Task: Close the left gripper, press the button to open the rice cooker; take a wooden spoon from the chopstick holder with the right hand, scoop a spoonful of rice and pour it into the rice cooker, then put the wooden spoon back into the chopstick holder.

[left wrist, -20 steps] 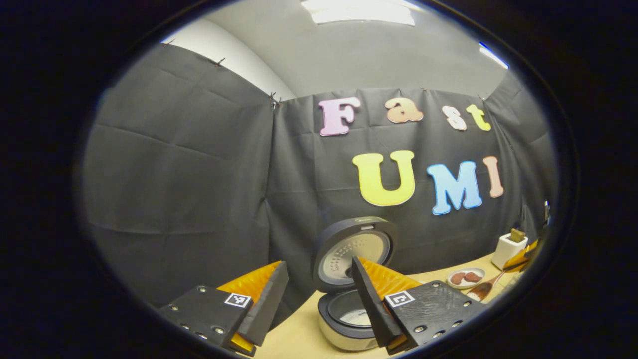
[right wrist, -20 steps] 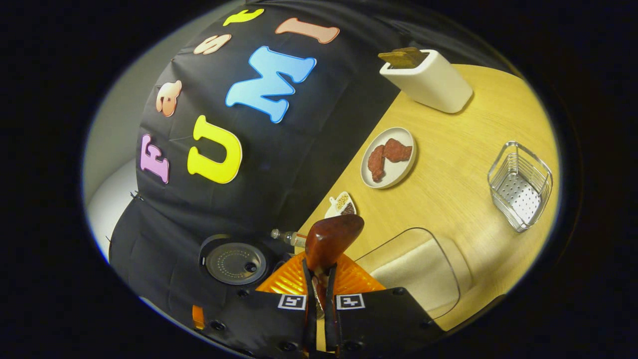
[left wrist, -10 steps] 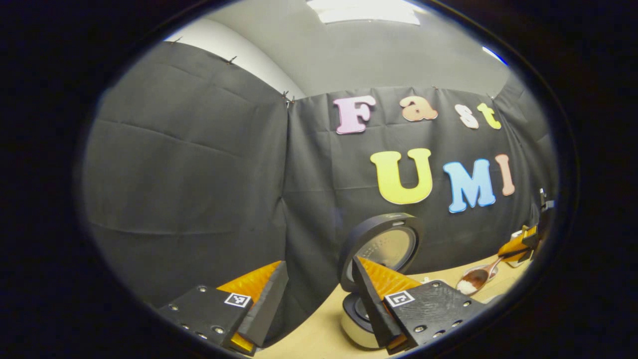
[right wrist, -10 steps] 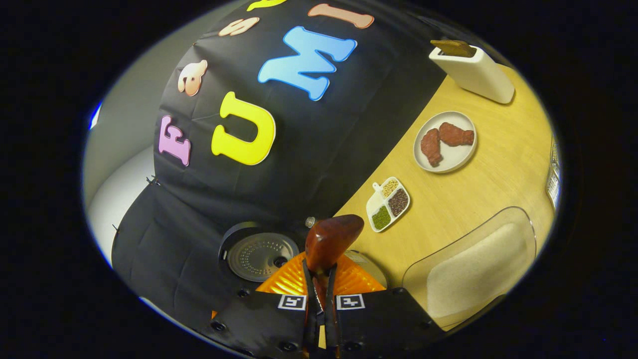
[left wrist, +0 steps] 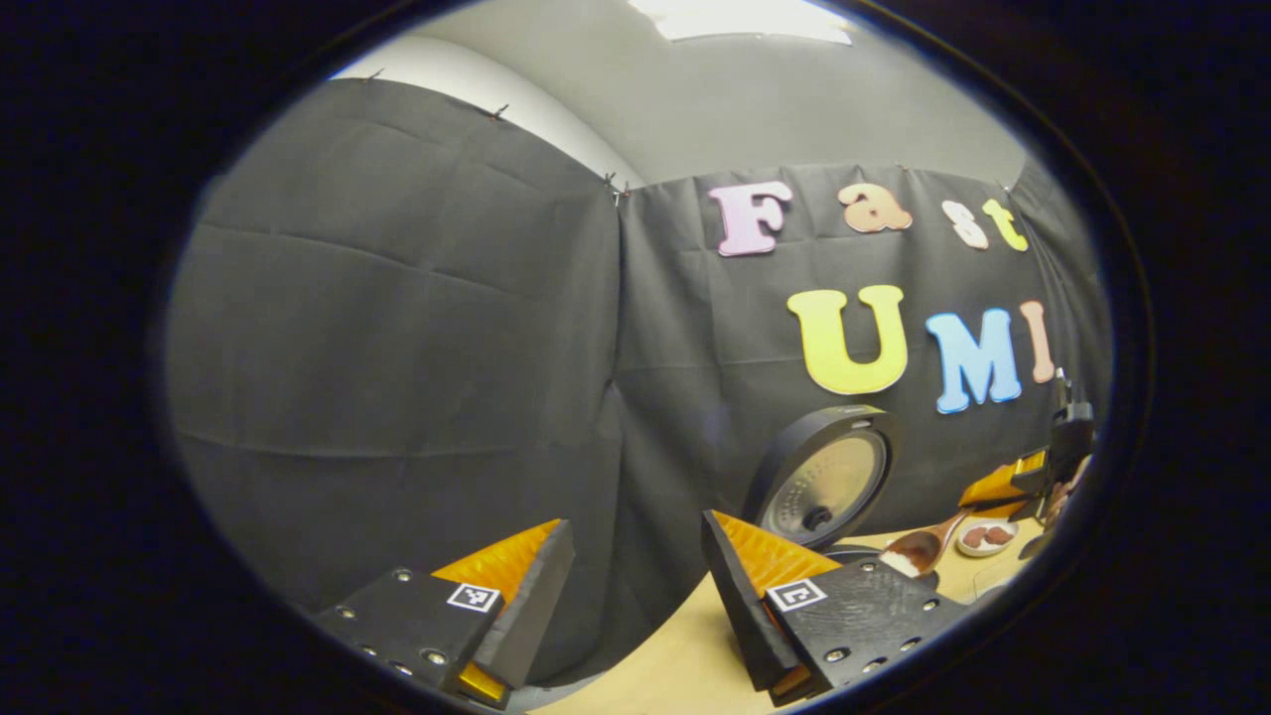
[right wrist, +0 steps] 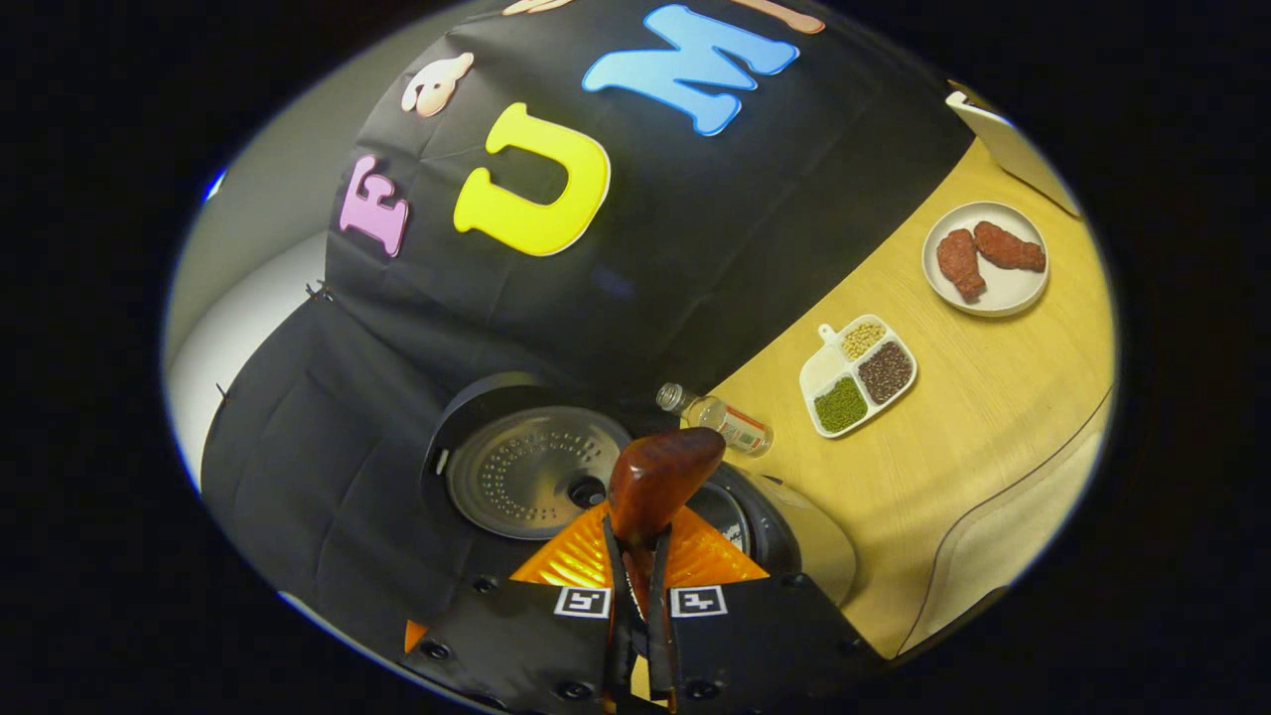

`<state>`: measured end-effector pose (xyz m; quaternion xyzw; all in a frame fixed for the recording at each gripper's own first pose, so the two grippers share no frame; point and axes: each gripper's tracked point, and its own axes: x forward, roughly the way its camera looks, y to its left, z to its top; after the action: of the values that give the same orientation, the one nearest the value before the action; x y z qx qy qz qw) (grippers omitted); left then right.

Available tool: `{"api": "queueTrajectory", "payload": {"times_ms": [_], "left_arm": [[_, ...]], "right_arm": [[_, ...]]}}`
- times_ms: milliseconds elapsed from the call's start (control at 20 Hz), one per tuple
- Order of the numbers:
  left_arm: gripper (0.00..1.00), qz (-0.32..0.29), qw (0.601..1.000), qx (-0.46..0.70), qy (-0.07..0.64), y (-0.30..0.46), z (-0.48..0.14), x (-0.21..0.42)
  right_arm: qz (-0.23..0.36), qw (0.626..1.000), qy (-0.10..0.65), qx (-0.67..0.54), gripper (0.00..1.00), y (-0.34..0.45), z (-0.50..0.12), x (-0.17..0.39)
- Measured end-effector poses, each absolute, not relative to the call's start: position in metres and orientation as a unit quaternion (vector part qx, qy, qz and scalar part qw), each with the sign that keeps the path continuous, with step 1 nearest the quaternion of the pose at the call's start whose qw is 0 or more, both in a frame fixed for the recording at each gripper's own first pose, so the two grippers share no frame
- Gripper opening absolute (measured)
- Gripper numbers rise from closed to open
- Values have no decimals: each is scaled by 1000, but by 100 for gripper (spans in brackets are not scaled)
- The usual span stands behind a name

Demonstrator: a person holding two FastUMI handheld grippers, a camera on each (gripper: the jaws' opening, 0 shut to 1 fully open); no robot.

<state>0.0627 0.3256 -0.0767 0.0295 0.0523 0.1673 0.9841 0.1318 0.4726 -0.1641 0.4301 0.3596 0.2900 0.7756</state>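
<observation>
Spoon [right wrist: 663, 477], clamped in the right tool [right wrist: 636, 636], has reached the open cooker [right wrist: 755, 516]; pouring comes next. Left tool [left wrist: 635, 596] is wide open, empty.

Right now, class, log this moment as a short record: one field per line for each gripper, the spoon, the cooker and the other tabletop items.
left gripper: open, holding nothing
right gripper: shut on the wooden spoon
spoon load: white rice in the bowl, seen in the left gripper view
rice cooker: lid up
table: plate of meat, divided grain dish, small bottle
</observation>
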Motion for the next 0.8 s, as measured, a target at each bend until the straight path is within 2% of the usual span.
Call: {"api": "queueTrajectory", "payload": {"times_ms": [100,150,500,800], "left_arm": [[81,179,982,29,56,335,-79,57],[82,184,981,30,57,340,-81,54],[81,204,976,31,65,355,-85,47],[81,205,976,28,73,350,-92,52]], "right_arm": [[301,783,361,409,4,489,-170,131],[305,787,362,396,8,496,-175,130],[325,814,368,310,7,525,-211,126],[349,847,339,216,8,531,-219,126]]}}
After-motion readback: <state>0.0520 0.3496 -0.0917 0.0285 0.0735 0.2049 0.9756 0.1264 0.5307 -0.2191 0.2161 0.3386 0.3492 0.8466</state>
